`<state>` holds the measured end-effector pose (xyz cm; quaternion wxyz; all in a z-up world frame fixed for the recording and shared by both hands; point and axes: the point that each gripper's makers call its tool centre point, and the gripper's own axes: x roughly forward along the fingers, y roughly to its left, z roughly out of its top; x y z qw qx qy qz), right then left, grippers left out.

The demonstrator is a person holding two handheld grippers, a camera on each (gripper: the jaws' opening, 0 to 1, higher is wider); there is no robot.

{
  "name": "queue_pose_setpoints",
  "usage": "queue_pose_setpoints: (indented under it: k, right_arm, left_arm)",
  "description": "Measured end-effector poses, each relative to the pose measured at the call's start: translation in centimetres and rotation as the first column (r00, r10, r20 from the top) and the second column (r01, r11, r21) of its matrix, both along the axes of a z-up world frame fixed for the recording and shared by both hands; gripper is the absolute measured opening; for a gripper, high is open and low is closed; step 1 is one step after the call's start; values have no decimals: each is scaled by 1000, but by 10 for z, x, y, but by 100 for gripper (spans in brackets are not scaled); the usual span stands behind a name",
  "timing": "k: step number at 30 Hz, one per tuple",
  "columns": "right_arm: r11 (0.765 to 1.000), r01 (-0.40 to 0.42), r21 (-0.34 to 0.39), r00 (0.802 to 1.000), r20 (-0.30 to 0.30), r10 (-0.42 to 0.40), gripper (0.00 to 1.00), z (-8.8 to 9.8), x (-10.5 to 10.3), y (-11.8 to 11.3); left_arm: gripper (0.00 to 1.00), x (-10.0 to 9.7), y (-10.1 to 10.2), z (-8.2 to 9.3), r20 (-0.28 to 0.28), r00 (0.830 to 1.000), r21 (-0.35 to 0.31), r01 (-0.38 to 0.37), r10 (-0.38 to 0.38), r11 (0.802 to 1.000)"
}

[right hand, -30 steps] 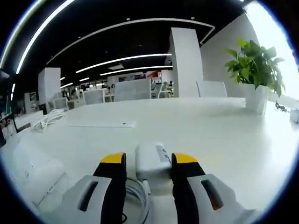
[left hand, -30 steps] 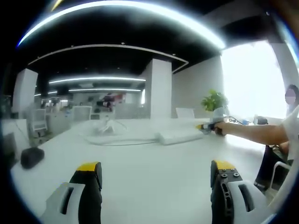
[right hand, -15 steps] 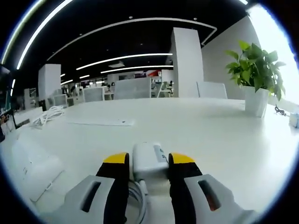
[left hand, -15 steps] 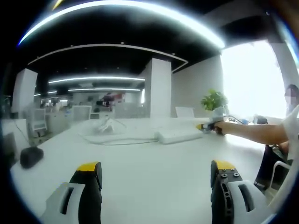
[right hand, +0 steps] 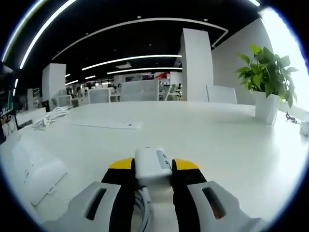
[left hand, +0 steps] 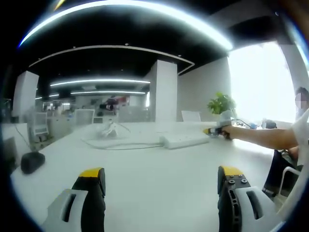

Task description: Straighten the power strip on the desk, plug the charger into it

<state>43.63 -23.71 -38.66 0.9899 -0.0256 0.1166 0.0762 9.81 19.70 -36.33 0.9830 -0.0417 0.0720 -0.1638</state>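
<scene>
A white power strip (left hand: 186,140) lies across the middle of the white desk (left hand: 154,193), its cable (left hand: 120,146) trailing left. My left gripper (left hand: 161,173) hovers low over the near desk, open and empty. From the right a person's arm holds my right gripper (left hand: 214,131) at the strip's right end. In the right gripper view, the right gripper (right hand: 153,164) is shut on a white charger (right hand: 152,162), whose cord (right hand: 145,212) hangs between the jaws. The power strip (right hand: 36,166) lies just to its left.
A black object (left hand: 33,162) sits on the desk's left edge. A potted plant (right hand: 268,79) stands at the far right, a flat white sheet (right hand: 108,124) lies ahead, and a coiled cable (right hand: 53,116) rests far left. Office chairs and a pillar stand beyond.
The right jaws have drawn a little closer together on the charger, and that view has shifted slightly. The left gripper has stayed still.
</scene>
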Motion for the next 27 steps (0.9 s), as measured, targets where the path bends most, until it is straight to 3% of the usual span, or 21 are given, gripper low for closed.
queue_pose_setpoints:
  k: [27]
  right_arm:
    - [999,-45,-20,998,48,45,27,14,-12,7]
  left_arm:
    - [99,3,-5,6,11,1000,9,15,-15,1000]
